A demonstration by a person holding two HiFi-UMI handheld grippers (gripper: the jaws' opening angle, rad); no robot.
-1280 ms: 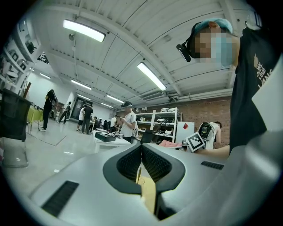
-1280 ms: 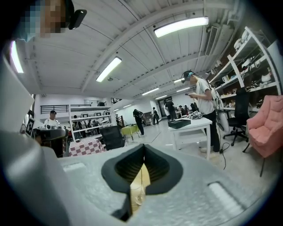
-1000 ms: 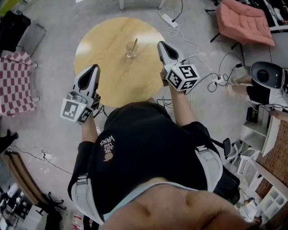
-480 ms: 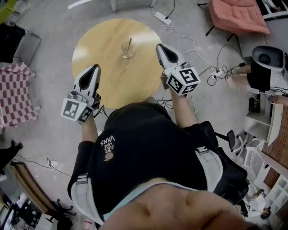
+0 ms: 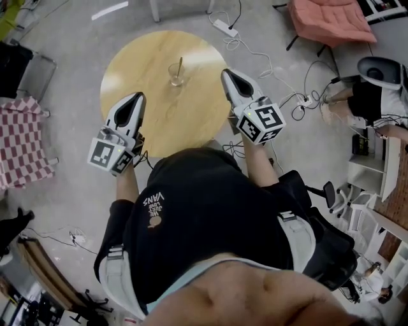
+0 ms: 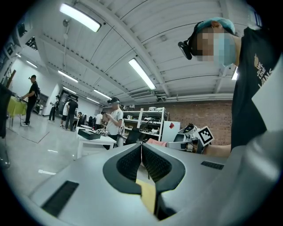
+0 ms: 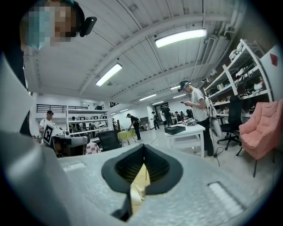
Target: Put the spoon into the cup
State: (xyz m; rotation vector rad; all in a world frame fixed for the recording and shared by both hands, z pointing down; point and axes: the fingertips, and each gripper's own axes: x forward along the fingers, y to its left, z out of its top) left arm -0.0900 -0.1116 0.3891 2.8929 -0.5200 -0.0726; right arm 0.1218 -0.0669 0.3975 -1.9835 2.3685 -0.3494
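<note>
Spoon (image 5: 180, 65) is seen standing in cup (image 5: 175, 76) on counter (image 5: 146, 108), apparently seated, so task is judged done. Left claw (image 5: 135, 97) and right claw (image 5: 228, 72) are held closed on nothing, well apart from cup

Round wooden table (image 5: 143, 76) below me, white power strip (image 5: 227, 27) on the floor (image 5: 70, 197) past its far edge, pink armchair (image 5: 328, 19) to my right, red-checked cloth (image 5: 19, 143) to my left
</note>
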